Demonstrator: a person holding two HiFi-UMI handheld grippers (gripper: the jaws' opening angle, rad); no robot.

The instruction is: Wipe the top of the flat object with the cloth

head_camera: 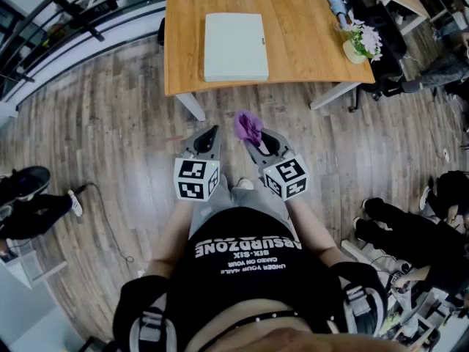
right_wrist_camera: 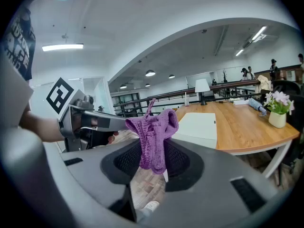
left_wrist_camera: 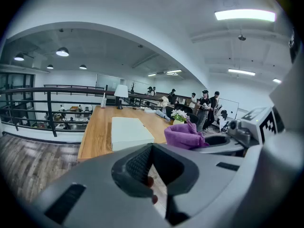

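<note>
A flat white slab point(head_camera: 235, 46) point(left_wrist_camera: 129, 131) point(right_wrist_camera: 198, 125) lies on the wooden table point(head_camera: 293, 28) ahead of me. I stand on the floor short of the table's near edge. My right gripper point(head_camera: 254, 139) point(right_wrist_camera: 153, 141) is shut on a purple cloth point(head_camera: 248, 125) point(right_wrist_camera: 153, 137), which bunches above the jaw tips and hangs between them. The cloth point(left_wrist_camera: 184, 136) also shows in the left gripper view, off to the right. My left gripper point(head_camera: 213, 131) point(left_wrist_camera: 152, 147) is beside it at the same height, its jaws shut with nothing between them. Both grippers are well short of the slab.
A small vase of flowers point(head_camera: 360, 42) point(right_wrist_camera: 278, 109) stands near the table's right edge. A lamp point(left_wrist_camera: 121, 93) is at the table's far end. A railing point(head_camera: 58, 20) runs at the upper left. Seated people's legs are at the left point(head_camera: 26, 196) and right point(head_camera: 410, 226).
</note>
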